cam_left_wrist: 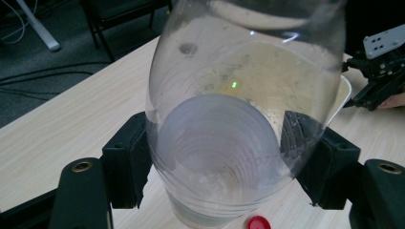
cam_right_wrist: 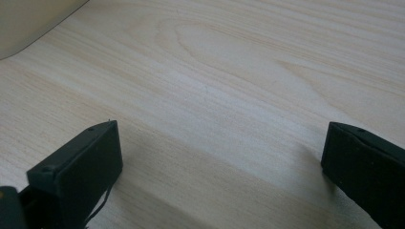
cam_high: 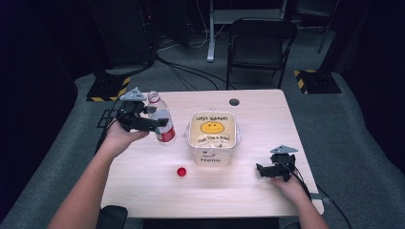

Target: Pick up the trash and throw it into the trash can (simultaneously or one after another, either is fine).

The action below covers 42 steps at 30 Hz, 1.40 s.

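Bottle [cam_high: 161, 119] is clamped in your left gripper [cam_high: 143, 120], uncapped, left of the white bin [cam_high: 212, 143] on the tabletop [cam_high: 248, 186]. Keep it steady and bring its open mouth over the bin before tilting. Your right gripper [cam_high: 268, 169] rests spread wide, empty. Red cap [cam_high: 181, 171] lies near.

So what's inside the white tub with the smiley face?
The white tub on the table has a yellowish sheet lying across its top with a smiley face and some writing. That sheet covers the inside, so whatever lies below it cannot be seen.
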Available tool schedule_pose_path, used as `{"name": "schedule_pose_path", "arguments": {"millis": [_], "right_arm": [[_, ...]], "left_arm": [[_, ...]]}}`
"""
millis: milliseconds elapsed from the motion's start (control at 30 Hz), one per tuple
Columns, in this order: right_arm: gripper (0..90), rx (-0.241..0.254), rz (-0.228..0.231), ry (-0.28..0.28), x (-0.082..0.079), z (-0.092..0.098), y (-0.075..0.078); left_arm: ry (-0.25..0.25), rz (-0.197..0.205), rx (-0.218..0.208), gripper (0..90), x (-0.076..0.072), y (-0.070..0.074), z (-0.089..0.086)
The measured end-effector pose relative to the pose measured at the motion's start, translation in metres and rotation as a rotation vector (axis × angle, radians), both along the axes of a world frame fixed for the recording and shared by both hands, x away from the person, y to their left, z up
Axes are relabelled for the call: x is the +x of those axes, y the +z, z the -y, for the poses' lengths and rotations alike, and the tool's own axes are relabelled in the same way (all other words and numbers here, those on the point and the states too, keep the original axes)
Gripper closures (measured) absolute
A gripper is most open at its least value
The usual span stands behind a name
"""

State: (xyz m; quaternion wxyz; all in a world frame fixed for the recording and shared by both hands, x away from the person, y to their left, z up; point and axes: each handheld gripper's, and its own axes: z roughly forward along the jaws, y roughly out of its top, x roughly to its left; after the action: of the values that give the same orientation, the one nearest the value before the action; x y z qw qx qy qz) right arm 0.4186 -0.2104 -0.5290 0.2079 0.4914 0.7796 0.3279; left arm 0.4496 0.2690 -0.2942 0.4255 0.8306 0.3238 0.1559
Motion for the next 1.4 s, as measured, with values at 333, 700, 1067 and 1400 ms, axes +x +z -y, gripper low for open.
{"name": "schedule_pose_path", "arguments": {"millis": [333,700,1067,1400], "right_arm": [[0.0,0.0,0.0,0.0,0.0,0.0,0.0],[0.0,0.001,0.0,0.0,0.0,0.0,0.0],[0.0,0.001,0.0,0.0,0.0,0.0,0.0],[0.0,0.0,0.0,0.0,0.0,0.0,0.0]], "left_arm": [[-0.013,0.022,-0.01,29.3,0.001,0.018,0.006],[-0.038,0.043,-0.024,29.3,0.006,0.033,0.02],[-0.063,0.04,-0.024,29.3,0.012,0.04,0.039],[-0.083,0.039,-0.028,29.3,0.017,0.044,0.054]]}}
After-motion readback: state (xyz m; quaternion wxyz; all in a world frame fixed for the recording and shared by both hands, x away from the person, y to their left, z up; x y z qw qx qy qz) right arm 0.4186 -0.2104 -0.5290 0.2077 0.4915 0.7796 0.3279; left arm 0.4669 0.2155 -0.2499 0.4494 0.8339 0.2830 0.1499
